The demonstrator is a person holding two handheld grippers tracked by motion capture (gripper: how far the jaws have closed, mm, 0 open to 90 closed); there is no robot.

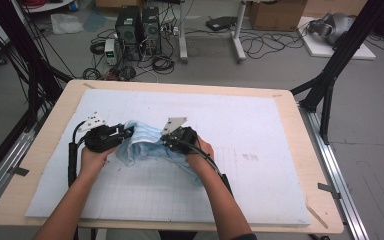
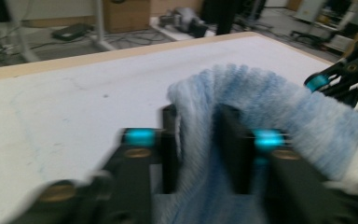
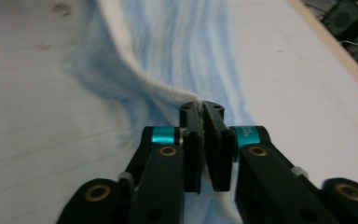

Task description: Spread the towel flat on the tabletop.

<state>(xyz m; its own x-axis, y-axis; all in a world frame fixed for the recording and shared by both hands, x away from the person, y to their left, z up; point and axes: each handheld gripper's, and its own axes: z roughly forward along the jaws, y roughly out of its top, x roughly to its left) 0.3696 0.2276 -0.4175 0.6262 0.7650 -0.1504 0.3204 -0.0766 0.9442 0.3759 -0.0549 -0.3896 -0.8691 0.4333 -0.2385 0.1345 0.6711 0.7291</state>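
The light-blue towel (image 1: 147, 145) lies bunched near the middle of the worktop (image 1: 280, 100), left of centre, on a white mat (image 1: 250, 150). The right gripper (image 3: 204, 112) has its fingers clenched on the towel's white-edged hem. The left gripper (image 2: 200, 140) has its fingers parted, a fold of towel between them, not pinched.

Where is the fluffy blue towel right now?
In the high view the blue towel lies bunched on the white mat, left of the middle, between the left gripper and the right gripper, which pinches its white edge.
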